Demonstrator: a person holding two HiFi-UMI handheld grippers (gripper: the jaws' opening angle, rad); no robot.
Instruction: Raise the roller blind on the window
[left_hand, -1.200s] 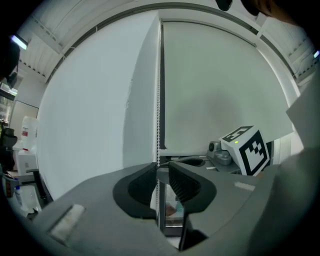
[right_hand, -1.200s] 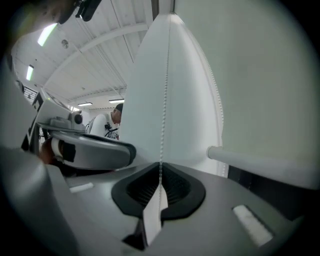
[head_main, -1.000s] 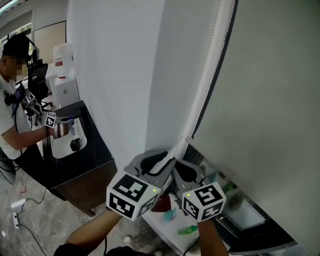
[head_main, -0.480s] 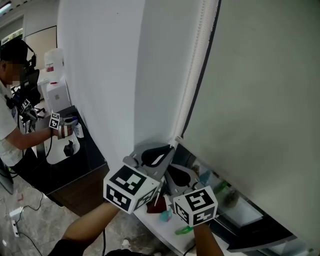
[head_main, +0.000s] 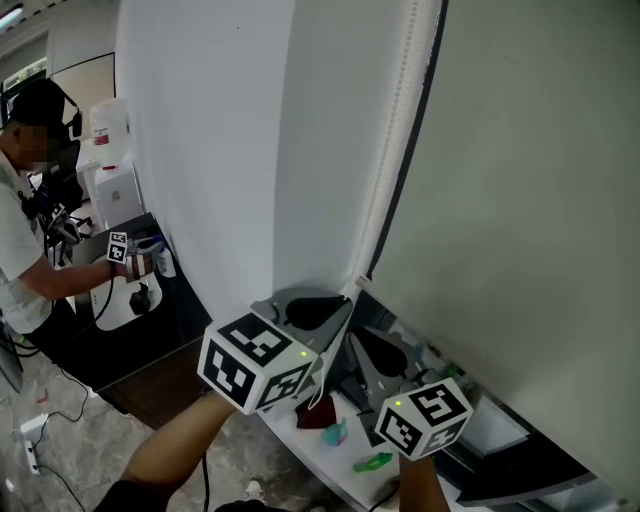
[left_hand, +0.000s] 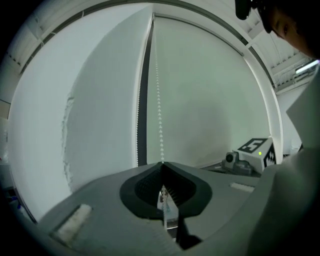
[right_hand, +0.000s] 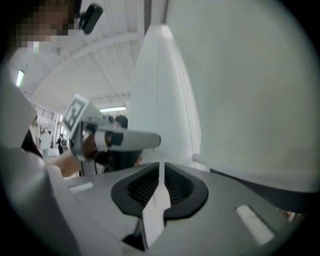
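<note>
The roller blind (head_main: 520, 200) fills the right of the head view. It is a pale grey-green sheet hanging low over the window, its bottom edge near the 2 grippers, so I judge the raising has barely begun. A white wall (head_main: 220, 150) stands left of it, and a dark gap runs up between the 2. Far left, another person (head_main: 20, 260) works at a dark counter (head_main: 180, 330) well apart from the blind and plays no part here.

Both grippers are held close together at the blind's lower left corner, because that is where the drive hangs.

The left gripper (left_hand: 161, 165) points about level at the blind. Its jaws have just been closing and now stand together on the bead chain (left_hand: 159, 105), which drops straight down the blind's edge into their tip. Gripping it there lets a pull run in line with the chain.

The right gripper (right_hand: 160, 167) sits just beside and lower. Its jaws are nearly together and clamped on a white strip (right_hand: 156, 200) that passes between the pads. I take this for the other run of the loop, though I cannot tell for sure. With 1 gripper on each run, hand-over-hand pulling looks likely.

On a white surface (head_main: 290, 435) below lie a dark red thing (head_main: 318, 412) and a green thing (head_main: 375, 461), clear of the chain.
</note>
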